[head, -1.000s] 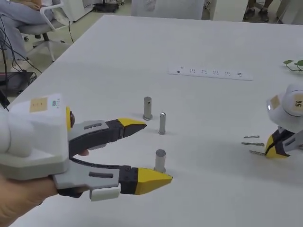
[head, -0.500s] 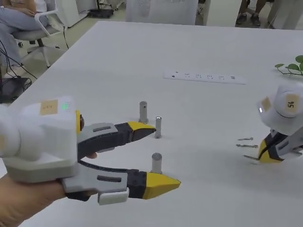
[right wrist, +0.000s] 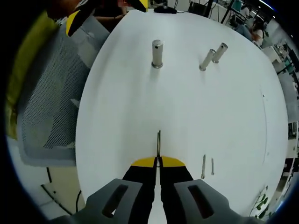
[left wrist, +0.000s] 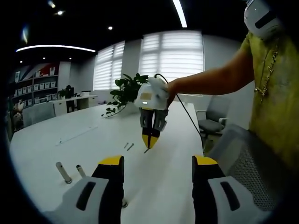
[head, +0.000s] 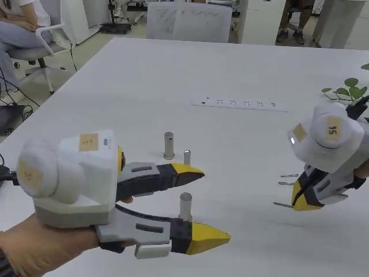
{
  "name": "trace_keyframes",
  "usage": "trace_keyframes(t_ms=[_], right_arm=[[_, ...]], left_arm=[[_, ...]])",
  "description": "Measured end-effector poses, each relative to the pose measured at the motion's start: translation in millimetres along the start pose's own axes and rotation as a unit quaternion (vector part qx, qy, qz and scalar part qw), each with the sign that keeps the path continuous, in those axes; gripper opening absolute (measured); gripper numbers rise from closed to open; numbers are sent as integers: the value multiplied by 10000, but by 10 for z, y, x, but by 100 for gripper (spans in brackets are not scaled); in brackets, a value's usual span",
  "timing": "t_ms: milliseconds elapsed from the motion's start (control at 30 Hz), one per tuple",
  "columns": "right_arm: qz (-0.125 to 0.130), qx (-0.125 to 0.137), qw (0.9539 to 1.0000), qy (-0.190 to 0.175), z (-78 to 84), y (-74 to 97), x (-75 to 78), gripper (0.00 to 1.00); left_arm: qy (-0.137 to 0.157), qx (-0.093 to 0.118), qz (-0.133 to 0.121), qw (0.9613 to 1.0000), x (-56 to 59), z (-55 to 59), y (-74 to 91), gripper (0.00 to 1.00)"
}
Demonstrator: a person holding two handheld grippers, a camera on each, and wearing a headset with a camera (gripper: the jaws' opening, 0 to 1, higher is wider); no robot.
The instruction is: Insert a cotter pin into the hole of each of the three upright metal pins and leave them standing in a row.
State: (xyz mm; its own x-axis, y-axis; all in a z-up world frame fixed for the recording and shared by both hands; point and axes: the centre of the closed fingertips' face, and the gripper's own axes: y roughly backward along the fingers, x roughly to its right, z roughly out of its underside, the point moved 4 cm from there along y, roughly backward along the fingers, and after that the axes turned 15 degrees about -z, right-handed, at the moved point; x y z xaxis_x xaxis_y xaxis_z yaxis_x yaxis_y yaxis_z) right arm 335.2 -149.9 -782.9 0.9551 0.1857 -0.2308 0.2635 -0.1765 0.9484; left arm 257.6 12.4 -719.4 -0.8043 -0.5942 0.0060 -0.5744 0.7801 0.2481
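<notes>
Three upright metal pins stand on the white table: one [head: 185, 206] between my left gripper's jaws, two more [head: 168, 145] [head: 187, 157] behind it. My left gripper [head: 199, 203] is open, yellow tips either side of the nearest pin without touching it. On the right, my right gripper [head: 302, 199] is shut on a cotter pin [head: 282, 204], held just above the table. In the right gripper view the cotter pin [right wrist: 159, 144] sticks out of the shut tips [right wrist: 158, 163] toward the nearest metal pin [right wrist: 157, 52]. Two loose cotter pins [head: 287, 179] lie beside that gripper.
A white power strip [head: 239, 104] lies across the table's far middle. A green plant [head: 349, 89] sits at the right edge. A chair [head: 187, 22] stands at the far side, and people sit and stand beyond the table.
My right gripper has risen off the table with one cotter pin in its tips, leaving two lying there. My left gripper has edged forward around the nearest metal pin.
</notes>
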Motion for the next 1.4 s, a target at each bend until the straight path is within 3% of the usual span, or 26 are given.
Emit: trace_keyframes(t_ms=[433, 667, 1167, 1400], right_arm=[[-106, 232, 9987, 449, -526, 173, -296, 3], [-125, 308, 9973, 660, -717, 223, -401, 3], [-143, 318, 9956, 872, -903, 277, -517, 3], [-189, 168, 9954, 926, -933, 257, -536, 3]], left_arm=[[-71, -117, 43, 9999, 29, 56, -118, 47], [-100, -132, 76, 9998, 42, 70, -140, 40], [-359, -212, 94, 9991, 100, 64, -268, 21], [-517, -286, 132, 9982, 133, 43, -305, 14]])
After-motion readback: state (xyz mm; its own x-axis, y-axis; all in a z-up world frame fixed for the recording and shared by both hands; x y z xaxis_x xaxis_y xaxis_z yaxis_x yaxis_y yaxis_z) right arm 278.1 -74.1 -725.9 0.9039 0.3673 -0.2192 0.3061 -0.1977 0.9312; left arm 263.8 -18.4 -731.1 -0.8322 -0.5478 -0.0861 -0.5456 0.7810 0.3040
